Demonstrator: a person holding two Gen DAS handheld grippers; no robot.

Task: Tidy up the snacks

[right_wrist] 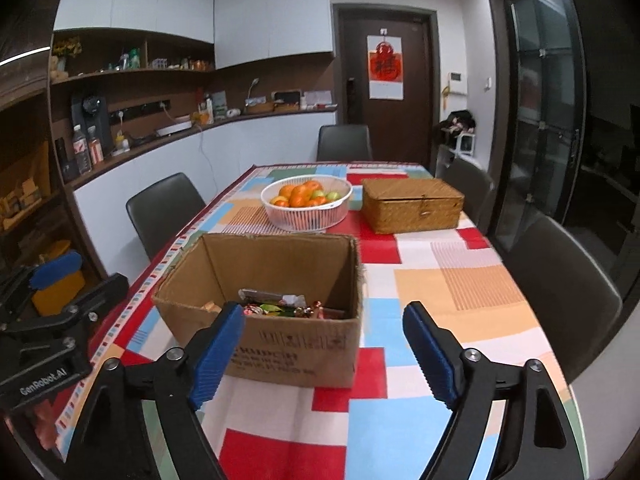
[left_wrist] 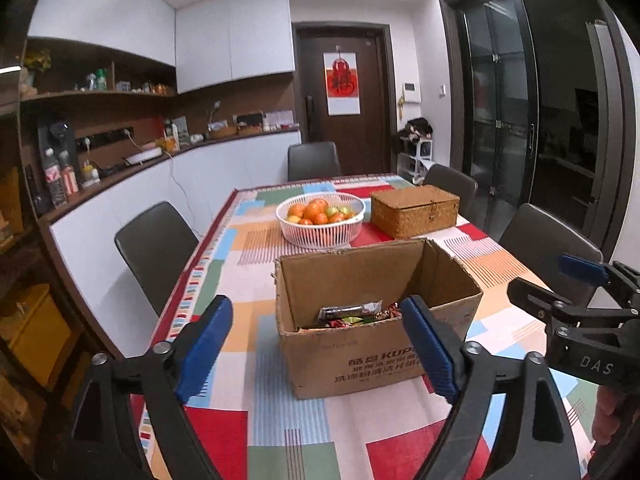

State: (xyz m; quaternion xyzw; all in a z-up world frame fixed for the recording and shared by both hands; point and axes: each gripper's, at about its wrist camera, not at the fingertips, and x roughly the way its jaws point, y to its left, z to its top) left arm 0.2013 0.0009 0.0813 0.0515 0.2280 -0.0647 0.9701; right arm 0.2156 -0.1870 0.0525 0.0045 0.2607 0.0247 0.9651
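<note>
An open cardboard box [left_wrist: 356, 356] [right_wrist: 280, 348] stands on the patterned tablecloth [left_wrist: 248, 264] and holds several wrapped snacks [left_wrist: 352, 314] [right_wrist: 280, 306]. A closed woven wicker box [left_wrist: 414, 210] [right_wrist: 412, 204] sits behind it to the right. My left gripper [left_wrist: 320, 344] is open and empty, held above the table just in front of the cardboard box. My right gripper [right_wrist: 324, 352] is open and empty, in front of the box's right part. Each gripper shows at the edge of the other's view: the right gripper [left_wrist: 560, 280], the left gripper [right_wrist: 60, 280].
A white basket of oranges and apples [left_wrist: 320, 220] [right_wrist: 306, 204] stands behind the cardboard box. Dark chairs [left_wrist: 156, 248] [right_wrist: 560, 280] line the table's sides and far end. A counter with bottles and clutter [left_wrist: 120, 160] runs along the left wall.
</note>
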